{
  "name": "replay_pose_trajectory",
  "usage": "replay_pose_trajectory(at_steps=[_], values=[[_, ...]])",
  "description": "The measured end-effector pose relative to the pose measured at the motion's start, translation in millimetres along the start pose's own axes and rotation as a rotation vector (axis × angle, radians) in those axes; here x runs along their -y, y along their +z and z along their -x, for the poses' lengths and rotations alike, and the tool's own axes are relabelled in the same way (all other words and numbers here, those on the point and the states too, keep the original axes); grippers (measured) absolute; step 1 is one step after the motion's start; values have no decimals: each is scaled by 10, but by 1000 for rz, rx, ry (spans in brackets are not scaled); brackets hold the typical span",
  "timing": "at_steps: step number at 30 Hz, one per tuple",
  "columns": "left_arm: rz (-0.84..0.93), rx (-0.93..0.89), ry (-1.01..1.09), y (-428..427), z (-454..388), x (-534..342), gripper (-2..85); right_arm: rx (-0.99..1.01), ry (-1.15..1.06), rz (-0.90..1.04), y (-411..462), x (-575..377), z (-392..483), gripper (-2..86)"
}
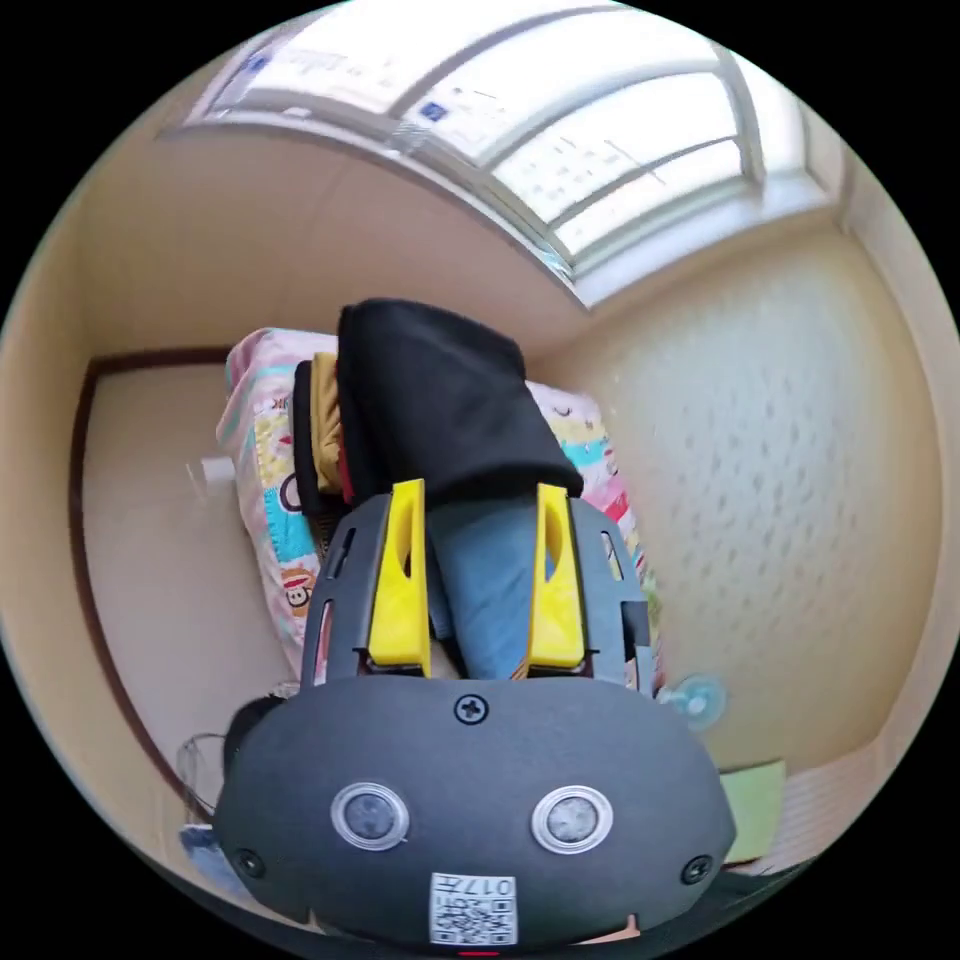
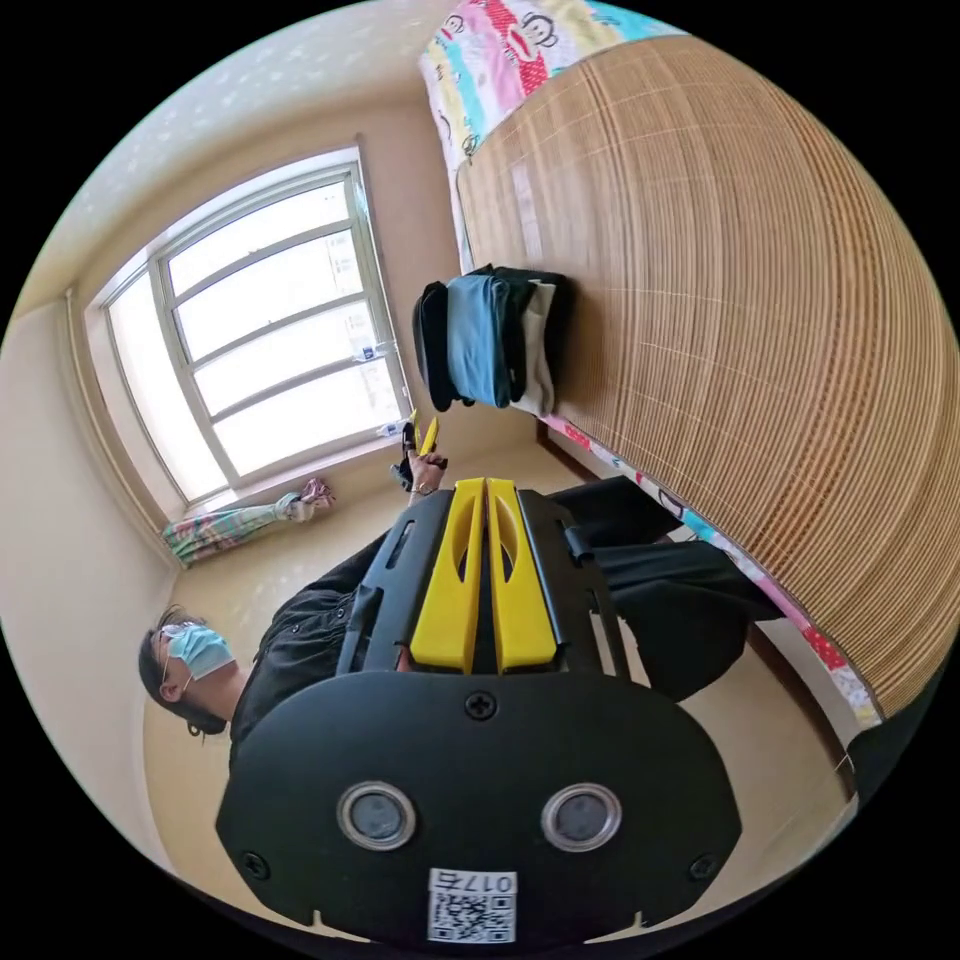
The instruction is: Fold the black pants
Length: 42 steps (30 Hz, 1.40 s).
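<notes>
In the left gripper view, my left gripper [image 1: 478, 490] is open, its yellow jaws spread wide just short of a stack of folded clothes. A folded black garment [image 1: 430, 400] lies right at the jaw tips, with a blue piece [image 1: 490, 580] beside it showing between the jaws. In the right gripper view, my right gripper [image 2: 485, 483] is shut with nothing between its jaws. It hangs well back from the same stack [image 2: 490, 340], which rests on a bamboo mat [image 2: 750, 300]. The left gripper [image 2: 420, 438] shows there in a person's hand, close to the stack.
A person in black clothes [image 2: 320, 620] is beside the bed, with black trouser legs [image 2: 660, 590] against its edge. A cartoon-print sheet [image 1: 285, 540] covers the mattress under the mat. A large window [image 2: 270, 320] and plain walls surround the bed. A mustard garment [image 1: 325, 420] sits in the stack.
</notes>
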<state>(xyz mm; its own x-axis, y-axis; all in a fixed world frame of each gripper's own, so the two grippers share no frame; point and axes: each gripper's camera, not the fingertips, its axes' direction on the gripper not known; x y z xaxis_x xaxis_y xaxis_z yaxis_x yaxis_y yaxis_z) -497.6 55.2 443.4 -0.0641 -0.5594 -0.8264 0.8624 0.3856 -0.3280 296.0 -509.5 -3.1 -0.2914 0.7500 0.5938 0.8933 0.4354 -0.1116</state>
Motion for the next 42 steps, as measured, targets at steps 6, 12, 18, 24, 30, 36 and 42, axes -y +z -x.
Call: replay_pose_trajectory(at_steps=[6, 12, 18, 24, 30, 36, 42], values=[[284, -255, -180, 579, 724, 423, 178, -107, 20, 22, 399, -56, 195, 3], [272, -343, -42, 135, 482, 341, 80, -71, 75, -118, 337, -701, 3, 3], [271, -832, 250, -109, -660, 277, 52, 61, 131, -315, 88, -1614, -391, 3], [424, -1045, 728, -154, -2957, -597, 50, 155, 132, -505, -236, -2278, -646, 2], [748, -1480, 865, -142, -4012, -2742, 46, 219, 87, -622, -522, -2509, -752, 2], [1228, -1651, 927, -112, -3977, -5163, 52, 248, 119, -668, -827, -2615, -1055, 3], [1601, -1186, 840, 705, -2474, -6952, 51, 274, 202, -766, -1196, -2840, -1569, 8]])
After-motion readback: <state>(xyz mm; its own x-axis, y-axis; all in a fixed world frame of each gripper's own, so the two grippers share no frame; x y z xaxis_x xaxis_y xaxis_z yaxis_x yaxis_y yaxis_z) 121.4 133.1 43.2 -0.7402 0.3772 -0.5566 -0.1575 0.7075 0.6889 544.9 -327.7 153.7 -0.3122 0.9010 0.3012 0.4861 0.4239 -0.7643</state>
